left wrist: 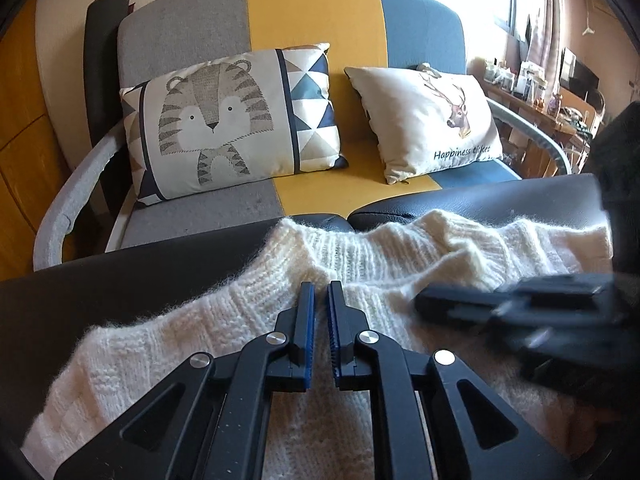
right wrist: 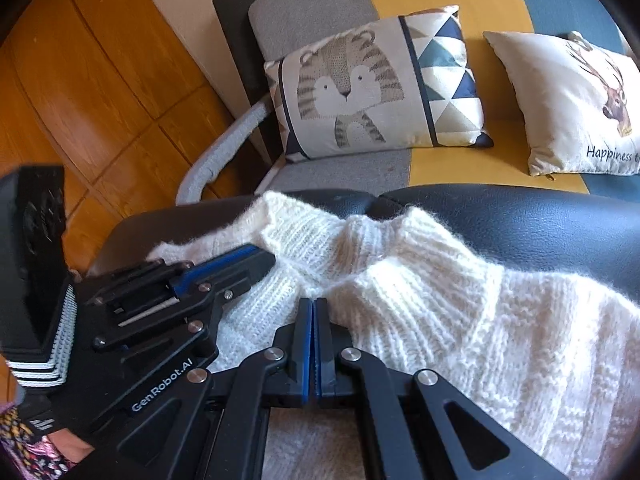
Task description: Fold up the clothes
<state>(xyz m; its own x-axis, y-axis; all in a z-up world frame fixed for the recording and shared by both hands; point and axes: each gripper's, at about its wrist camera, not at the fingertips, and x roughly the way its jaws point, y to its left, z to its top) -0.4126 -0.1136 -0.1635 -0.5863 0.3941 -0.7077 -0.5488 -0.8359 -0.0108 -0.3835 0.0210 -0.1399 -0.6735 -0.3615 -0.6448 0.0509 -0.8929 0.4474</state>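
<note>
Cream chunky-knit sweater [left wrist: 240, 344] spread on black leather surface [left wrist: 100, 280]. Left gripper [left wrist: 321, 292] over sweater, blue-padded jaws slightly apart. Blurred right gripper [left wrist: 520, 312] near right edge. Beyond the far edge, tiger-print cushion [left wrist: 228, 120] and deer-print cushion [left wrist: 428, 120].

- The cream knitted sweater [left wrist: 384, 264] lies spread on the black leather seat [left wrist: 500, 200].
- Behind the seat stands the grey, yellow and blue fabric sofa [left wrist: 316, 16].
- On the sofa, the tiger-print cushion [left wrist: 228, 120] leans left of the deer-print cushion [left wrist: 428, 120].
- The left gripper [left wrist: 320, 292] and the right gripper [right wrist: 314, 308] rest over the sweater, side by side.
</note>
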